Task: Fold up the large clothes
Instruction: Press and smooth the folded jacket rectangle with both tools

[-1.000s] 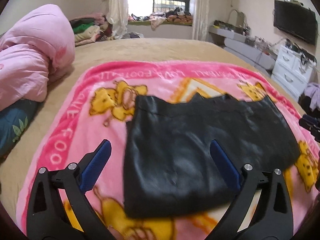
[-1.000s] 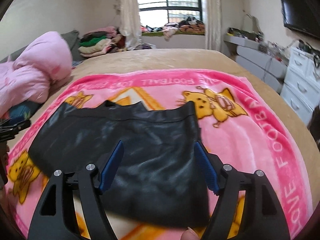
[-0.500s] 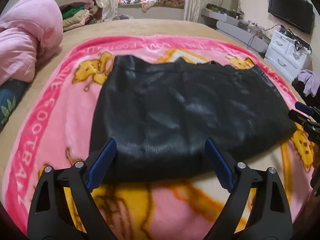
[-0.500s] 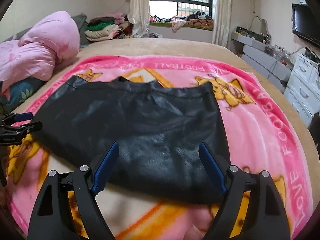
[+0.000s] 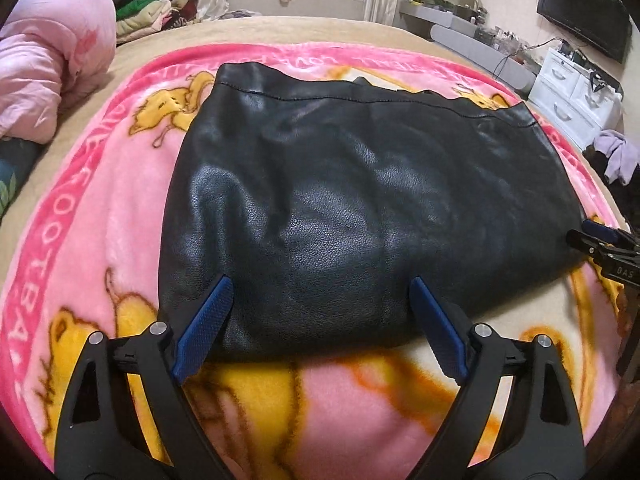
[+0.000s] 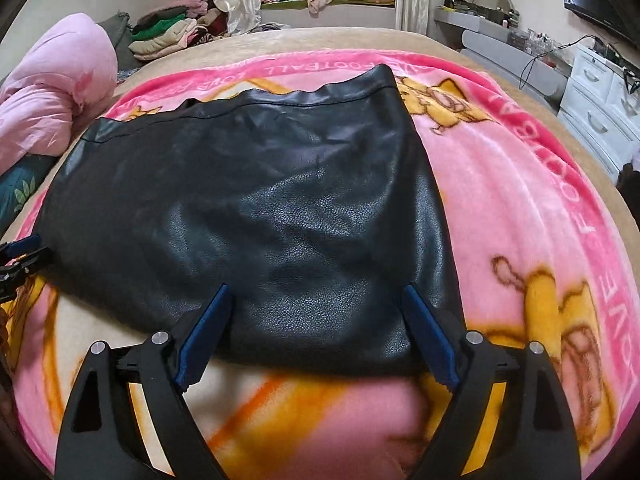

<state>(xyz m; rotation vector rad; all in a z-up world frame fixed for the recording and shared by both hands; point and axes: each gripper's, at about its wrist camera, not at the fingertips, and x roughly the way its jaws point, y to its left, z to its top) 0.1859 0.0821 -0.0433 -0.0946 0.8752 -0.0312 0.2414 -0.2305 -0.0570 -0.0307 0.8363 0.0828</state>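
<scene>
A black leather-look garment (image 5: pixel 360 200) lies folded flat on a pink cartoon blanket (image 5: pixel 92 208); it also shows in the right wrist view (image 6: pixel 260 200). My left gripper (image 5: pixel 320 292) is open and empty, its blue fingertips over the garment's near left edge. My right gripper (image 6: pixel 316 300) is open and empty over the near right edge. Each gripper shows at the frame edge of the other view: the right gripper (image 5: pixel 604 240) and the left gripper (image 6: pixel 20 256).
The blanket (image 6: pixel 520 200) covers a tan bed (image 5: pixel 280 28). A pink duvet (image 5: pixel 48 60) is heaped at the left. Folded clothes (image 6: pixel 168 36) are piled at the far left. White drawers (image 5: pixel 572 96) and a wall TV (image 5: pixel 584 4) stand to the right.
Both grippers have moved forward and down toward the garment's near edge, so it now fills much more of each view. Both stay open.
</scene>
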